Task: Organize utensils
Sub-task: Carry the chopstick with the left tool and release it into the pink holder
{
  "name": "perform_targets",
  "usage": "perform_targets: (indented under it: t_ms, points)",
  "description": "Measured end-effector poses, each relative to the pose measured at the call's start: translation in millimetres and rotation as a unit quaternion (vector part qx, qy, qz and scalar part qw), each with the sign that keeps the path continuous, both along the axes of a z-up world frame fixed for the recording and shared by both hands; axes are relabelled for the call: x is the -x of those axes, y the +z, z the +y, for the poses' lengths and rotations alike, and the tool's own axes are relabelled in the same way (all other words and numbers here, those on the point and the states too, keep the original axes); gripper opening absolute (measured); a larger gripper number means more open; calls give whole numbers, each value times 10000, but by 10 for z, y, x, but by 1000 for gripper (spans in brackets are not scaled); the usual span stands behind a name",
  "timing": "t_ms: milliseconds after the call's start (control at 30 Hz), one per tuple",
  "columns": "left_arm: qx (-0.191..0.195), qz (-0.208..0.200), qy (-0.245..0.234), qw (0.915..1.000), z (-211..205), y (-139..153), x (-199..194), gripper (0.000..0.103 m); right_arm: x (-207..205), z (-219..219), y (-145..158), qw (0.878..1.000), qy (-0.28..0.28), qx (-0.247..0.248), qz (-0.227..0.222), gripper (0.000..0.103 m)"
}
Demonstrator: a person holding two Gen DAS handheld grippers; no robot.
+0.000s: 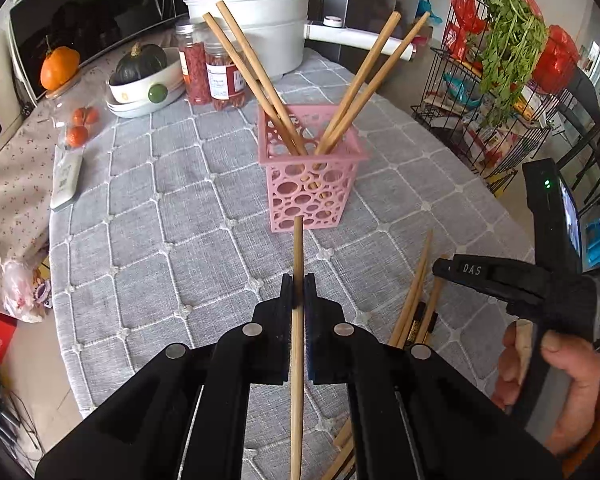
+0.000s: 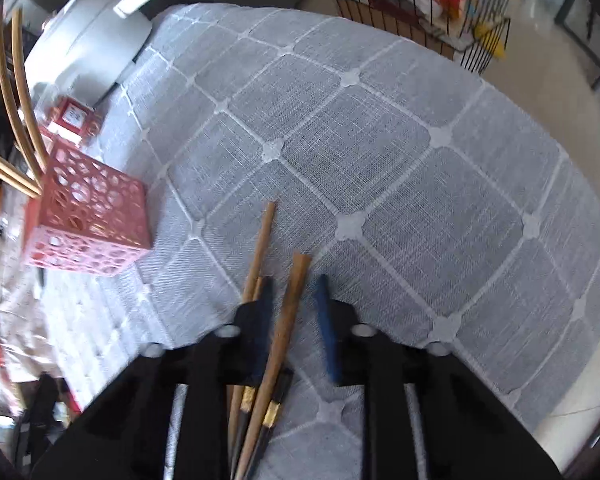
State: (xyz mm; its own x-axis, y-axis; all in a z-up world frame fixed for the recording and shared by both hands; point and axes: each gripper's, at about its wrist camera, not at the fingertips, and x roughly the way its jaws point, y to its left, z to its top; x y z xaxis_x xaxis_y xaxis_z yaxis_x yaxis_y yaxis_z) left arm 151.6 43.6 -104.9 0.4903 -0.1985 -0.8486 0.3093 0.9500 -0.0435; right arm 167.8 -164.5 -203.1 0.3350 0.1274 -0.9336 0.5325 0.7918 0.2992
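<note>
Chopsticks (image 2: 260,248) are light, stiff, slippery (we grip mid-shaft). Left gripper (image 1: 299,292) clamps one chopstick (image 1: 298,248); right gripper (image 2: 296,304) fingers stand parted around another chopstick (image 2: 290,308).

Home kitchen, microwave (image 1: 80,12), cooking pot (image 1: 256,28), veg rack (image 1: 496,92), tablecloth (image 1: 180,208)

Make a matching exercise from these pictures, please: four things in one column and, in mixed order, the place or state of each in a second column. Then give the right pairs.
Things
1. single pale wooden chopstick
2. pink perforated plastic basket
3. white lidded pot
4. bunch of green leafy herbs

Places or states
a. hanging on the black wire rack
b. clamped in the left gripper
c. holding four leaning chopsticks
d. standing beyond the basket

Pairs: 1-b, 2-c, 3-d, 4-a
</note>
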Motion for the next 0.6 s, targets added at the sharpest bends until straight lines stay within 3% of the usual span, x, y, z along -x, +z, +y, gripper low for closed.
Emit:
perform_targets:
  t_ms: [167,367,600]
  points:
    - [79,-119,25,9999,26,89,59,5,143,-76,77,9995,-31,-178,-273,10]
    - [235,-560,-86,9981,143,320,340,5,564,-22,723,9920,335,7,-1218,10]
    - [726,-1053,139,9917,345,677,826,5,1167,81,1427,9693,687,194,-2352,9]
